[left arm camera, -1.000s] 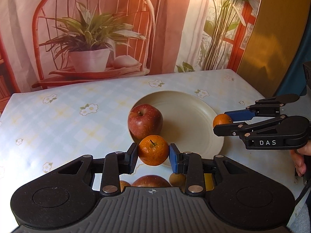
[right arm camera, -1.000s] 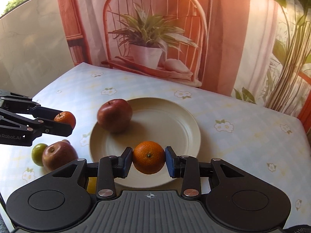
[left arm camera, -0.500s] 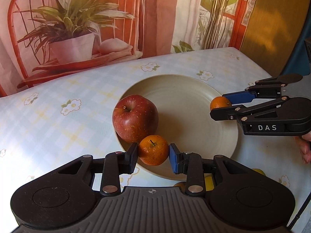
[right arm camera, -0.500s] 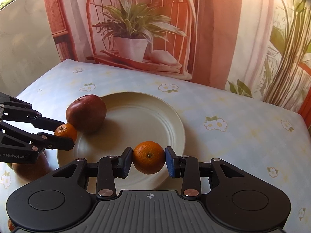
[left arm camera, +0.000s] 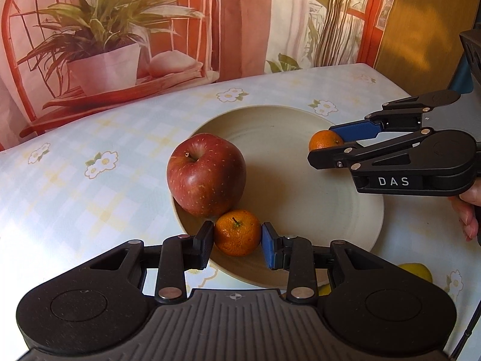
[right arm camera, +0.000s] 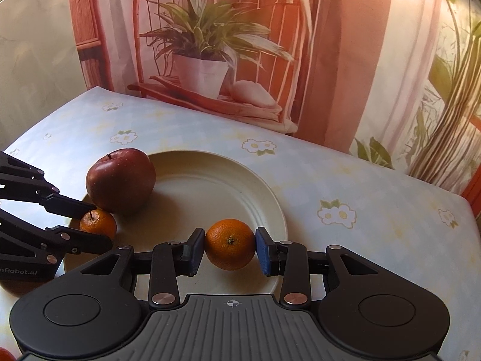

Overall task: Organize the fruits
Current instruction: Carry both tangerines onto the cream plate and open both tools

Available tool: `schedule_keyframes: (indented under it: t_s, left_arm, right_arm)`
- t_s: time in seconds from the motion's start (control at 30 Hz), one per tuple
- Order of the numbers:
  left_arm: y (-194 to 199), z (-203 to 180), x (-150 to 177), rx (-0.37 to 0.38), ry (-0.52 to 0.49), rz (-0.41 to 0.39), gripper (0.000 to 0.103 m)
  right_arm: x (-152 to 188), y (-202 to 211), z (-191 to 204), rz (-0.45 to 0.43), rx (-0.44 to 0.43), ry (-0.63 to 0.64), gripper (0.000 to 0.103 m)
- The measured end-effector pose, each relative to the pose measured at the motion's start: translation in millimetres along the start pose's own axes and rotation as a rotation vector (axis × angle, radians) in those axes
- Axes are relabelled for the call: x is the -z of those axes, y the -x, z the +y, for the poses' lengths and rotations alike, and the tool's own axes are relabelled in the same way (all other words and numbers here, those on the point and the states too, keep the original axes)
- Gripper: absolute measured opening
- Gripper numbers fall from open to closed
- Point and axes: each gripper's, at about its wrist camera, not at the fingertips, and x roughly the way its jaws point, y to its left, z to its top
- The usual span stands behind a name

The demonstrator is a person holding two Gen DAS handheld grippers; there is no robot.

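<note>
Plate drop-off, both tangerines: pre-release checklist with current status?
1. Left gripper clamped on the left tangerine: ok.
2. Right gripper clamped on the right tangerine: ok.
3. Left tangerine over the plate, at its near rim: ok.
4. Right tangerine over the plate: ok, near the rim in the right wrist view.
5. Left tangerine's gap from the red apple: not ok, they look to be touching or almost, so it may nudge the apple on release.
6. Either tangerine resting on the plate surface before the jaws open: cannot tell.
</note>
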Motion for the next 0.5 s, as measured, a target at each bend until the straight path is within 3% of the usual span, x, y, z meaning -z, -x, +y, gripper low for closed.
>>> schedule_keyframes:
  t_s: [0.3,0.5]
  left_arm:
    - [1.0,-0.5,0.2,-0.006,-0.012,-0.011,0.038]
    - [18.7,0.3,1.9,0.005,0.009,-0.036,0.048]
  right_arm:
    - [3.7,6.7,-4.5,-0.012,0.018,-0.028,0.037]
    - [5.8,27.6,-3.8,-0.045,0.012,-0.075,0.037]
